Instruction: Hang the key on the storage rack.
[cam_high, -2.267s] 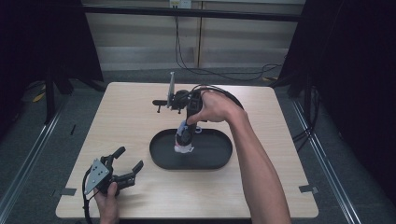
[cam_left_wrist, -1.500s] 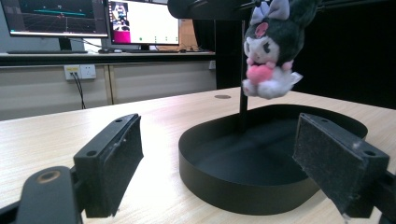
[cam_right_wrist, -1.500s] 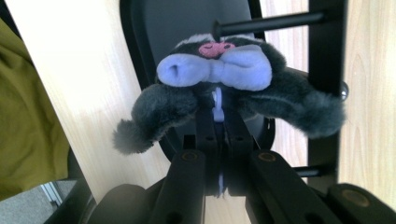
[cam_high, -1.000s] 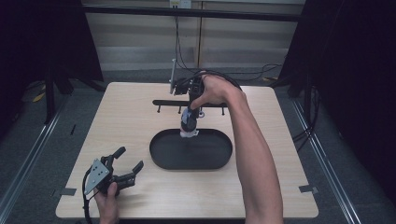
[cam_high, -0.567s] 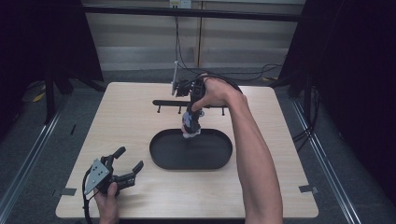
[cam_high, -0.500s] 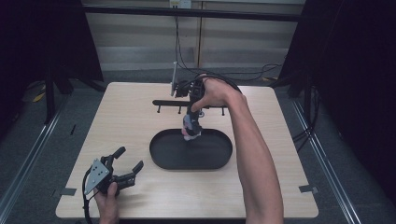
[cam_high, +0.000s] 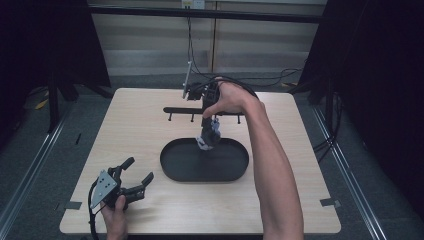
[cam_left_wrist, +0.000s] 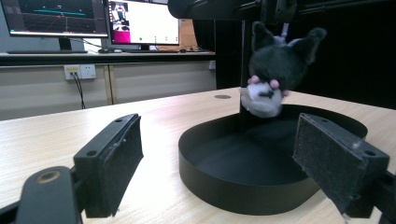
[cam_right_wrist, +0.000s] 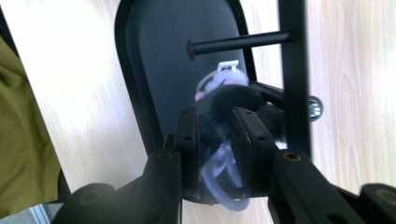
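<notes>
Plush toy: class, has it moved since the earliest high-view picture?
Yes. The toy went from inside the tray toward the rack, now over the tray's far rim.

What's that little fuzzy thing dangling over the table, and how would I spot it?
Start at the pale wooden table and find the black oval tray in its middle. Just above the tray's far rim, under a black rack with pegs, hangs a small plush toy. It is the only soft thing: dark fur, pointed ears, white face, pink spots.

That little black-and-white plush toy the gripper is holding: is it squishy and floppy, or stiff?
Probably soft: the plush toy looks furry and bulges between the right gripper pads. Likely light and dangly, hanging above the black tray. Unlikely to break or roll.
</notes>
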